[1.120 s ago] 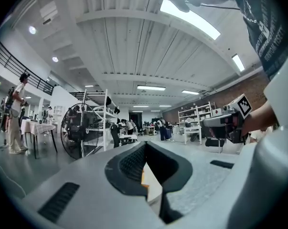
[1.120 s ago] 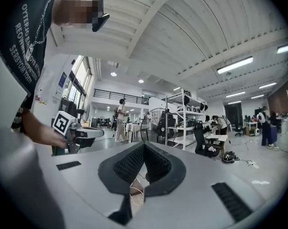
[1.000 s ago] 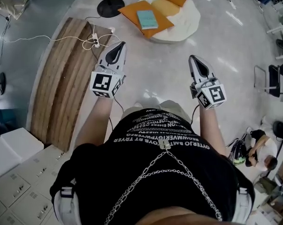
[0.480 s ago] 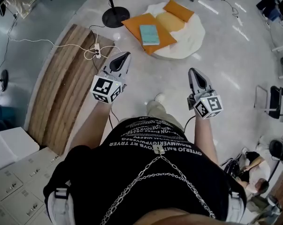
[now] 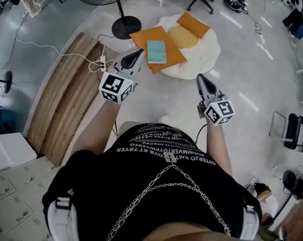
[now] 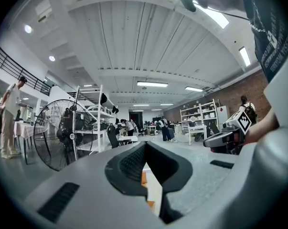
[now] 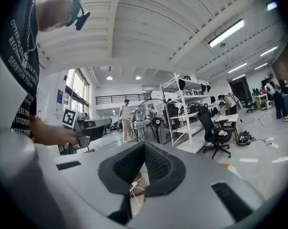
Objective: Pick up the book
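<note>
Teal book, flat on orange cushion

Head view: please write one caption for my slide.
Left gripper and right gripper, shut and empty, point toward a teal book on an orange cushion.

The only lettering I get is rows of white capitals across the black shirt, upside down in the head view and too garbled for me to read with certainty. The left tool and right tool each bear black-and-white square markers, patterns rather than letters. The book cover is too small to read.
</note>
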The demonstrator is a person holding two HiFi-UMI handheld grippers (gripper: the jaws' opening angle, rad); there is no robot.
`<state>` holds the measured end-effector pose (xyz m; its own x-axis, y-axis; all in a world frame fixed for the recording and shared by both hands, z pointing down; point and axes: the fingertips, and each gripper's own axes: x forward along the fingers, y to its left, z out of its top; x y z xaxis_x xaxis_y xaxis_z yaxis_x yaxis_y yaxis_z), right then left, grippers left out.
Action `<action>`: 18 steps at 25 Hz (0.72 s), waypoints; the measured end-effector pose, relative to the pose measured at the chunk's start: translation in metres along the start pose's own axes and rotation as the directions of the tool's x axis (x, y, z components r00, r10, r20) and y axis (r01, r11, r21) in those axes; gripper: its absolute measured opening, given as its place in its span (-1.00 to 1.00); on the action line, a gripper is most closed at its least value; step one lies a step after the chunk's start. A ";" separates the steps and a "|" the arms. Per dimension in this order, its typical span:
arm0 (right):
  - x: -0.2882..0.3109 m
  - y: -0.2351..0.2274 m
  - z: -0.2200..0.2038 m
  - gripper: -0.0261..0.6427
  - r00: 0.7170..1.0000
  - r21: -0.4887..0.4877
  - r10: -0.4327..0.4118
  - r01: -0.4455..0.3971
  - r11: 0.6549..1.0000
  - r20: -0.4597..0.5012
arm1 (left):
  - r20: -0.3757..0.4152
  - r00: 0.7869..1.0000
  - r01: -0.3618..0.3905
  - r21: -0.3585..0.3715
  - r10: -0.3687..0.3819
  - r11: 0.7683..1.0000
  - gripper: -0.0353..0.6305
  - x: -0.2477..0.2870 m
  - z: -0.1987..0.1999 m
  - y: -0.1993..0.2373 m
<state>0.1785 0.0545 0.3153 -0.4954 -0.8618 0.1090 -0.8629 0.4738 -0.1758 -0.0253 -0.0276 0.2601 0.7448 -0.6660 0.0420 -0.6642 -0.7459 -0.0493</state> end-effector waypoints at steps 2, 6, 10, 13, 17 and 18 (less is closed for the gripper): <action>0.005 -0.017 0.000 -0.93 1.000 0.003 0.018 -0.018 1.000 -0.012 | 0.006 1.000 -0.012 0.006 0.012 1.000 -0.88 0.013 0.003 -0.001; 0.023 -0.044 -0.013 -0.93 0.997 0.019 0.055 -0.054 0.998 -0.051 | -0.013 0.998 -0.068 -0.009 0.068 0.998 -0.88 0.018 -0.012 0.006; 0.048 -0.061 -0.043 -0.93 0.991 0.071 0.085 -0.078 0.994 -0.102 | -0.072 0.987 -0.145 -0.048 0.141 0.988 -0.88 0.009 -0.043 0.024; 0.066 -0.066 -0.060 -0.94 0.985 0.100 0.107 -0.094 0.991 -0.136 | -0.104 0.978 -0.186 -0.063 0.179 0.981 -0.88 0.003 -0.058 0.033; 0.092 -0.071 -0.076 -0.94 0.977 0.101 0.134 -0.118 0.988 -0.166 | -0.118 0.974 -0.201 -0.052 0.194 0.978 -0.88 0.012 -0.073 0.044; 0.099 -0.072 -0.082 -0.93 0.975 0.103 0.137 -0.120 0.987 -0.173 | -0.123 0.973 -0.203 -0.052 0.196 0.978 -0.88 0.016 -0.078 0.048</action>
<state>0.1839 -0.0500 0.4188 -0.6188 -0.7441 0.2519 -0.7819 0.5529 -0.2879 -0.0505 -0.0744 0.3357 0.5867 -0.7951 0.1534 -0.8042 -0.5944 -0.0053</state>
